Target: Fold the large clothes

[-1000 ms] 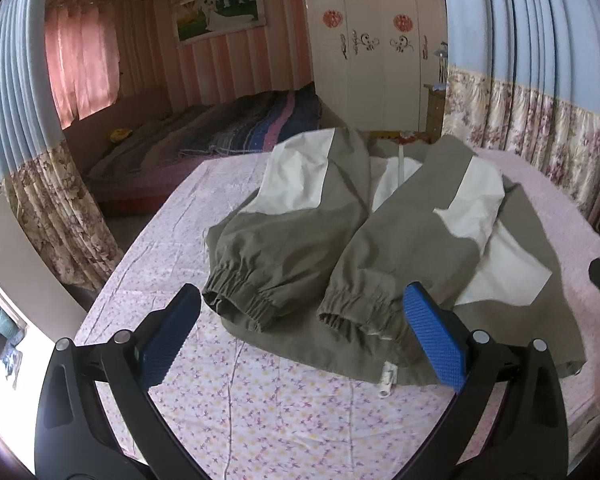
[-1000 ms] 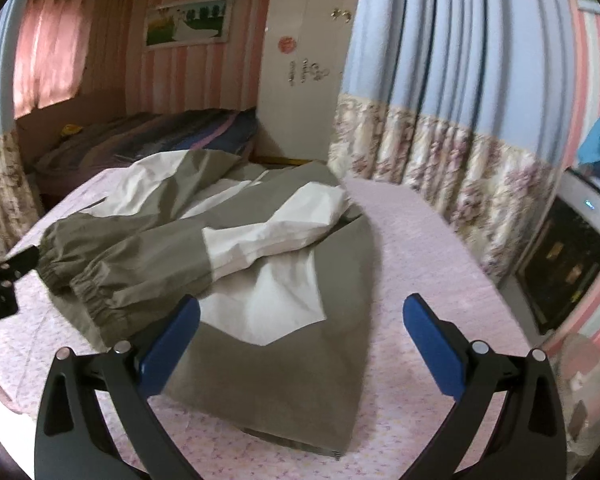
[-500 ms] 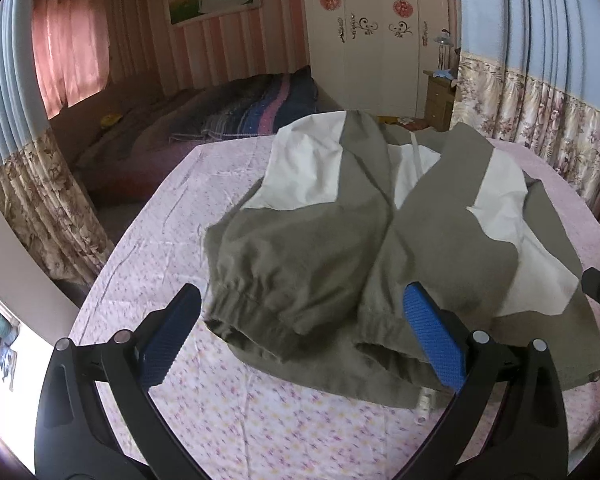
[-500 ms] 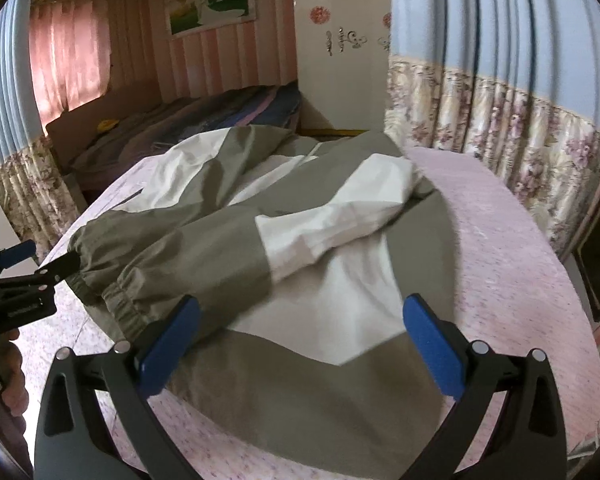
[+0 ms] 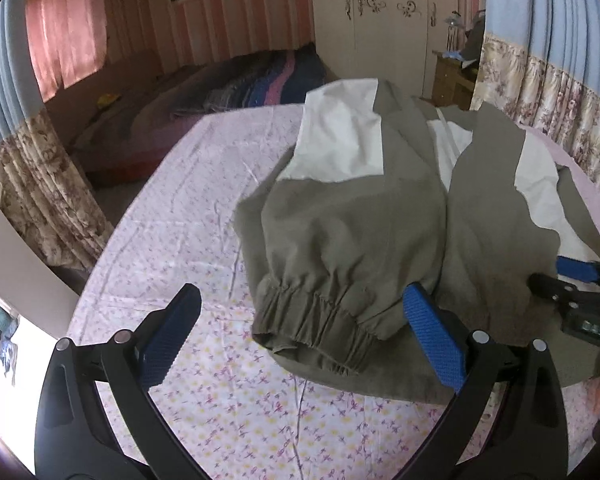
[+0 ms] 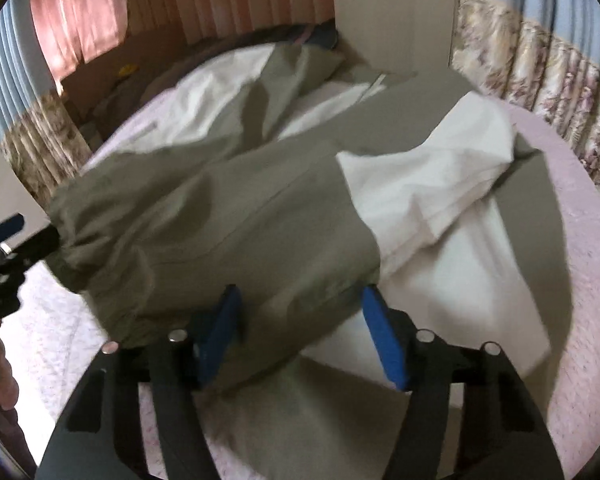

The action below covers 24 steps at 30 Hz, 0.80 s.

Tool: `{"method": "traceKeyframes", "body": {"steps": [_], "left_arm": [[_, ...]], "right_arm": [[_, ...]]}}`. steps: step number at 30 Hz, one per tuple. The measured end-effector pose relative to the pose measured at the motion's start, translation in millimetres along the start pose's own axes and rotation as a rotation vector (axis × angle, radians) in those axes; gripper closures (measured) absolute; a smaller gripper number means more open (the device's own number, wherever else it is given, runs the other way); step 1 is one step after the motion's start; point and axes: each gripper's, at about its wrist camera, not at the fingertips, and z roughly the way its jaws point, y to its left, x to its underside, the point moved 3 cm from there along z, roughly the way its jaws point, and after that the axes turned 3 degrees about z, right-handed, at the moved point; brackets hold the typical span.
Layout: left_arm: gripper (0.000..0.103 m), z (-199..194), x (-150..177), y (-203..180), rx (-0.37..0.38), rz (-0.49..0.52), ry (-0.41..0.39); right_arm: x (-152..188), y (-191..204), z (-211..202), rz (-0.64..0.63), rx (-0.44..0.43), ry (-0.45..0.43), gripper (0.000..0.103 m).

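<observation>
Olive-and-white, the jacket (image 5: 380, 216) lay spread on the floral pink sheet (image 5: 187, 216) of the bed, both sleeves folded down over its front so their gathered cuffs pointed toward the person holding the tools. The left gripper (image 5: 304, 336) hung low over the near edge of the garment with its blue pads (image 5: 167, 340) spread wide; the elastic cuff (image 5: 312, 320) of one sleeve sat between them, touched by neither so far as I could see, though the right-hand pad stood just at the fabric's edge. The right gripper (image 6: 300, 332) was pushed in closer on the other sleeve (image 6: 235, 236), its fingers (image 6: 384, 340) partly drawn together, with a bulge of olive cloth lying between them; that view was blurred, and I could not tell whether the pads actually pinched it. Just ahead of that gripper and to its right, the white panel (image 6: 432, 184) of the sleeve lay rumpled. Beyond the jacket stood a white wardrobe (image 5: 384, 24) and pink curtains (image 5: 67, 36).
</observation>
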Motion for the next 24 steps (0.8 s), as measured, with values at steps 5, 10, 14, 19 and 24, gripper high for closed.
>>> {"method": "traceKeyframes", "body": {"steps": [5, 10, 14, 19, 24], "left_arm": [[0.003, 25, -4, -6, 0.033, -0.007, 0.041], [0.019, 51, -12, -14, 0.089, -0.036, 0.097], [0.059, 68, -23, -20, 0.066, -0.018, 0.117], [0.085, 65, -62, 34, -0.029, -0.093, 0.051], [0.084, 76, -105, 135, -0.155, -0.272, 0.017]], "right_arm": [[-19, -18, -31, -0.056, 0.046, -0.119, 0.101], [-55, -104, -97, -0.048, 0.436, -0.289, 0.101], [-79, -197, -115, -0.017, 0.733, -0.29, 0.101], [-102, -317, -104, 0.04, 0.994, -0.212, 0.101], [-104, -402, -89, 0.214, 0.978, -0.133, 0.093]]}}
